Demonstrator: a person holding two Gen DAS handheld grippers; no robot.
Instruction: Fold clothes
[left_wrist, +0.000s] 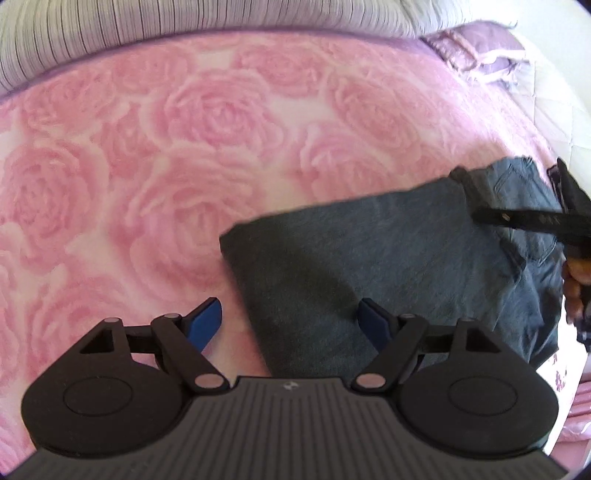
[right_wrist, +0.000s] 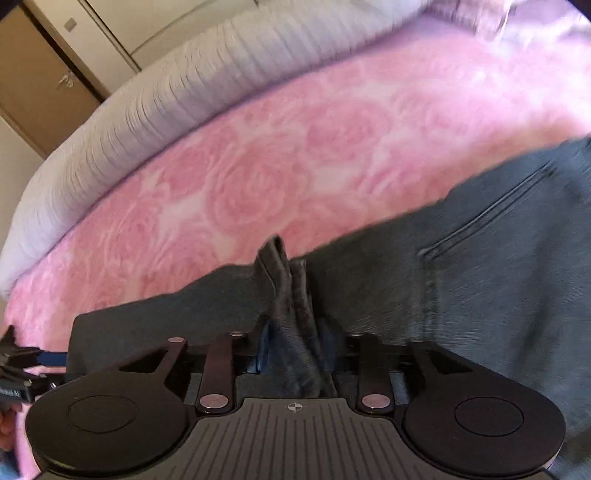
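A plush pink rose-patterned blanket (left_wrist: 221, 147) is spread over the bed, bordered by one ribbed grey striped cover (right_wrist: 147, 103). One dark grey denim garment (left_wrist: 369, 251) is laid folded on it. The left gripper (left_wrist: 291, 317) is held wide apart over its corner; the right gripper (right_wrist: 295, 350) is clamped on a bunched ridge of denim.

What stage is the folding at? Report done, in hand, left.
Done: the dark grey trousers lie doubled over on the pink rose blanket.
In hand: the right gripper pinches a bunched fold of them; the left gripper hovers open over their near edge.
Left: probably another fold, then smoothing flat.
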